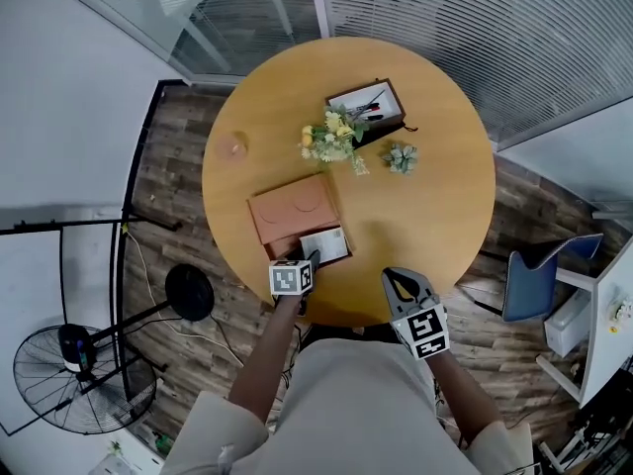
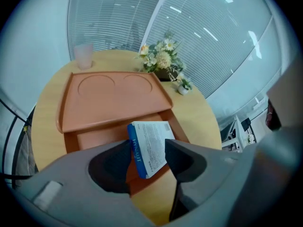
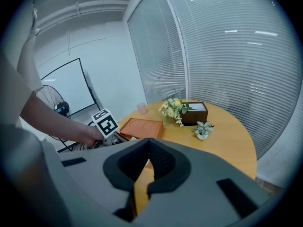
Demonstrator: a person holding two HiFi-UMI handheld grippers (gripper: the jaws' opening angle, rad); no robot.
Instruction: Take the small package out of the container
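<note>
**A:** What is shown of the surface?

**B:** A round wooden table (image 1: 445,216) is seen from above. A terracotta container (image 1: 292,209) is set on it, on the person's side. Two round hollows are pressed into the container's top, and a lower part is open at its near side.

**A:** And what is placed around the container?

**B:** Beyond it, a bunch of pale flowers (image 1: 331,139) is set. Further beyond and to the right is a dark wooden box (image 1: 368,107) with pens in it. A small green plant (image 1: 402,157) is found to the right of the flowers. A clear cup (image 1: 236,146) is stood beyond the container's far left corner.

**A:** Where is the small package?

**B:** The small package (image 2: 154,145), white with a blue spine, is held tilted at the container's near right corner, over the open lower part. It is clamped between the jaws of the left gripper (image 2: 149,150), one jaw being pressed to each side.

**A:** And the other gripper?

**B:** The right gripper (image 3: 148,143) is kept off to the right of the container, near the table's edge. Its jaws are brought together and nothing is held in them.

**A:** What can be said of the room?

**B:** Dark plank flooring (image 1: 178,176) is laid around the table. Tall windows with slatted blinds (image 1: 445,28) are seen beyond the container. A standing fan (image 1: 74,379) is placed well to its left and a blue chair (image 1: 544,280) well to its right.
</note>
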